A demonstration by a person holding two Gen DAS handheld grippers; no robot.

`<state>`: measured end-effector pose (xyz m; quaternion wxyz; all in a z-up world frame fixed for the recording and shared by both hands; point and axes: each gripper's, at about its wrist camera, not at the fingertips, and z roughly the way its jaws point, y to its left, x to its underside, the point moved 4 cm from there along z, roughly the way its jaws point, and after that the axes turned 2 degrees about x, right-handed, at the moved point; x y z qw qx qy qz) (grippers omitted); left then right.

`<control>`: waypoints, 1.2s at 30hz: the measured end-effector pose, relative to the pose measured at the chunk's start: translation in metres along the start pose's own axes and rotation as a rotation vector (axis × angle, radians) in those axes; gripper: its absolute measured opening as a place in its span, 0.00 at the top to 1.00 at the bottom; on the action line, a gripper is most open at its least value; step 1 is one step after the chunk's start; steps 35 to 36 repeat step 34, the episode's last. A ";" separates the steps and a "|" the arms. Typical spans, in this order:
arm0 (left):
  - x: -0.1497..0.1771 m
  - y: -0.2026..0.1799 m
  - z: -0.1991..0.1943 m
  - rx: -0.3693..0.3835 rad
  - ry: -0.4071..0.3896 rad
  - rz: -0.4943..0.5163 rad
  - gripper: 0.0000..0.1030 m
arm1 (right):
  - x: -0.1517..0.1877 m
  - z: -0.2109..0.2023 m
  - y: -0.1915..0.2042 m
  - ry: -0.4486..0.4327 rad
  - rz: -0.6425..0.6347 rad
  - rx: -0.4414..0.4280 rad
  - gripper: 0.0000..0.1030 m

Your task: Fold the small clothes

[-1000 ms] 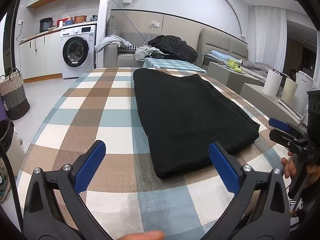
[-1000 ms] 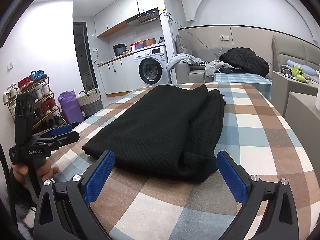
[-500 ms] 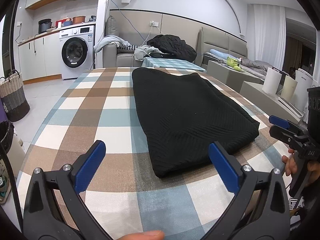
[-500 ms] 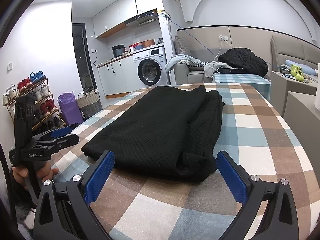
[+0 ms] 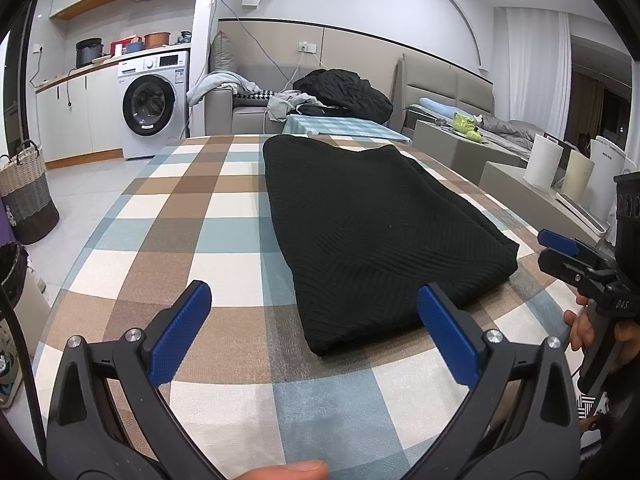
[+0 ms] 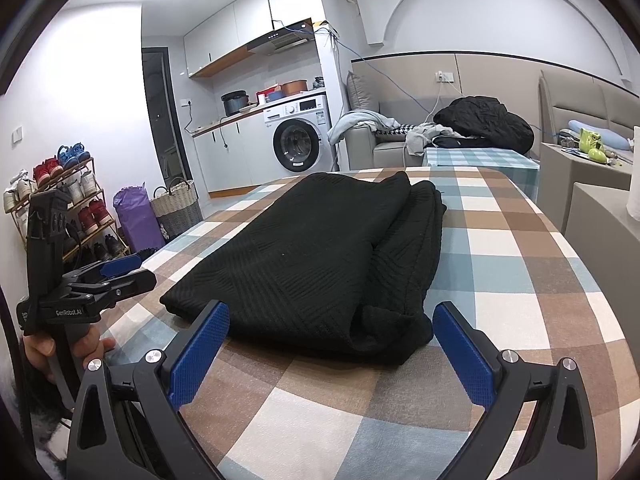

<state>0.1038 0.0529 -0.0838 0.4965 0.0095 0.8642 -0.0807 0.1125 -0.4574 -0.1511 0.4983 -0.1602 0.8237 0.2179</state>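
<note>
baskets (image 6: 176,210) beside washer (image 6: 298,144); contents unseen.

A black knit garment (image 5: 372,224) with a ribbed chevron texture lies folded lengthwise into a long flat strip on the checked surface (image 5: 208,240), filling the centre of the frame; in the right wrist view its right edge shows stacked, rumpled layers
</note>
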 end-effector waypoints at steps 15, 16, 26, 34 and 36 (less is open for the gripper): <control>0.000 -0.001 0.000 0.001 0.000 0.001 0.01 | 0.000 0.001 0.000 0.001 0.002 -0.002 0.00; 0.000 -0.001 0.000 0.001 0.001 0.002 0.01 | 0.000 0.001 0.000 0.001 0.002 -0.003 0.00; 0.000 -0.002 -0.001 0.000 -0.001 0.006 0.01 | 0.001 0.002 0.001 0.006 -0.002 -0.004 0.00; 0.001 -0.004 -0.001 0.006 -0.006 0.025 0.01 | 0.002 0.001 0.002 0.006 -0.004 -0.005 0.00; 0.001 -0.004 -0.001 0.006 -0.006 0.025 0.01 | 0.002 0.001 0.002 0.006 -0.004 -0.005 0.00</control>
